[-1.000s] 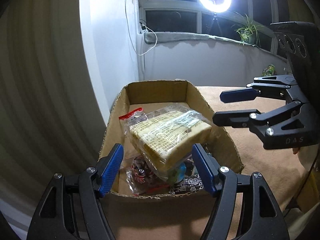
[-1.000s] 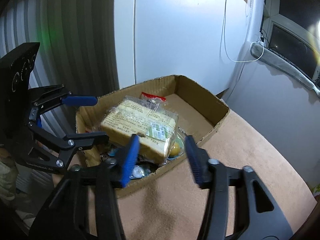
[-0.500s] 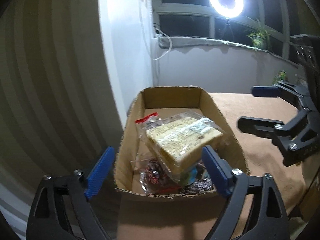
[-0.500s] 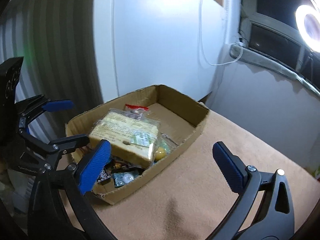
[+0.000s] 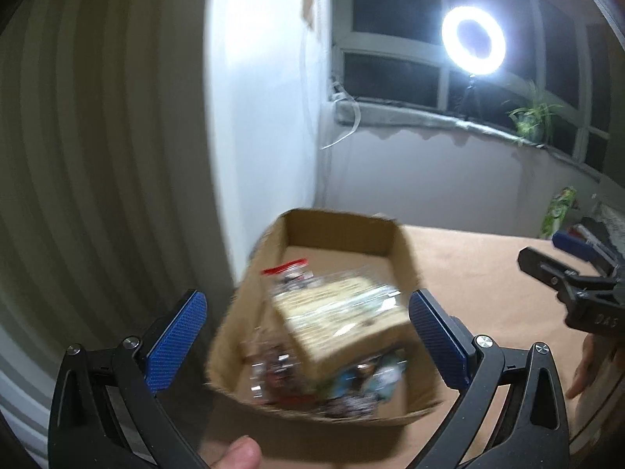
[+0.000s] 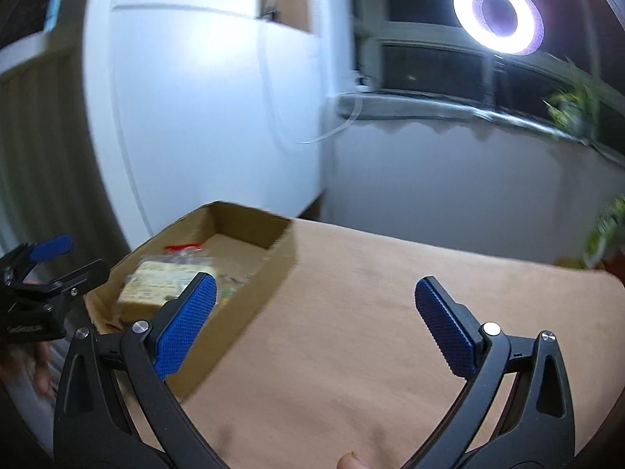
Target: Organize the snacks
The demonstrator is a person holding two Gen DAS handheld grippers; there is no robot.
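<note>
**Both tongs wide open, snacks in the box**

We hold the left gripper [image 5: 308, 336] with its blue pads spread wide and nothing pressed between them. Straight ahead of it and a little below sits the cardboard box [image 5: 340, 230] on the tan table cover [image 5: 476, 273]. Inside the box, seen between our left fingers, lies the clear-wrapped bread pack [image 5: 343, 320] on top of smaller snack packets [image 5: 363, 383], with a red-topped bag [image 5: 285, 267] just behind it; this view is blurred.

Our right gripper [image 6: 312, 322] is likewise released and empty, over bare table cover, with the box ahead to its left. A ring light [image 6: 498, 15] glows beyond, above the window sill [image 6: 429, 107].
</note>
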